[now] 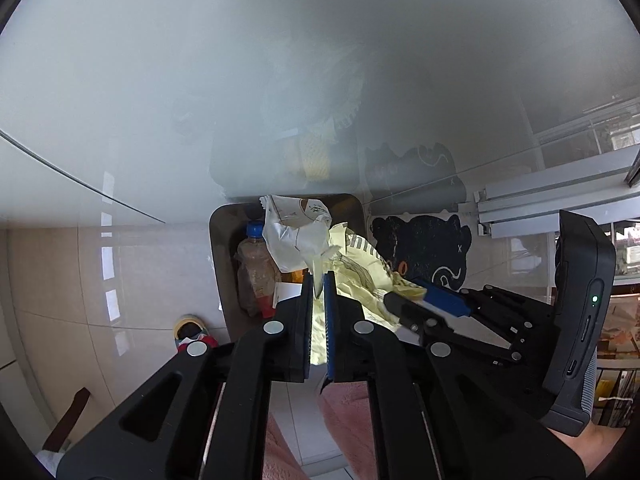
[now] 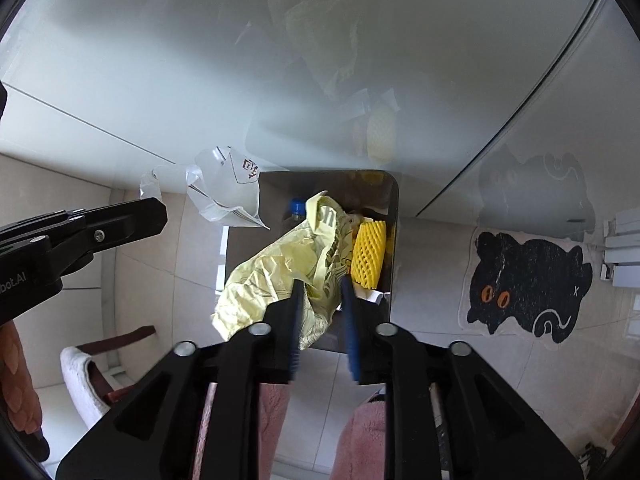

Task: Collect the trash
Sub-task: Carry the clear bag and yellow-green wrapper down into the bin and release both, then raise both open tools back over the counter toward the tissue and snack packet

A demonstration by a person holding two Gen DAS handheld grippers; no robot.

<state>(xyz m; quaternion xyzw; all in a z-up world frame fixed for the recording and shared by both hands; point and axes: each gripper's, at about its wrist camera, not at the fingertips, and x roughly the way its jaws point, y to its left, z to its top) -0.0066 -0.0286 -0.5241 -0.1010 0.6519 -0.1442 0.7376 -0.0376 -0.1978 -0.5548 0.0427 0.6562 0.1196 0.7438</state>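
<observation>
While my left tool [image 1: 319, 280] pinches the tail of the white wrapper [image 1: 296, 236] over the bin [image 1: 218, 240], it's basically ready to drop. Bottle [image 1: 254, 268] and yellow foam net [image 2: 369, 258] already sit inside. My right tool [image 2: 320, 292] is half open around the crumpled yellow bag [image 2: 276, 276], hanging over the bin too, so both still need letting go.

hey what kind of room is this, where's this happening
Likely a home, near a glass door: a tiled floor, a black cat-shaped mat by a sliding-door track, and a small trash bin against the frosted panel.
</observation>
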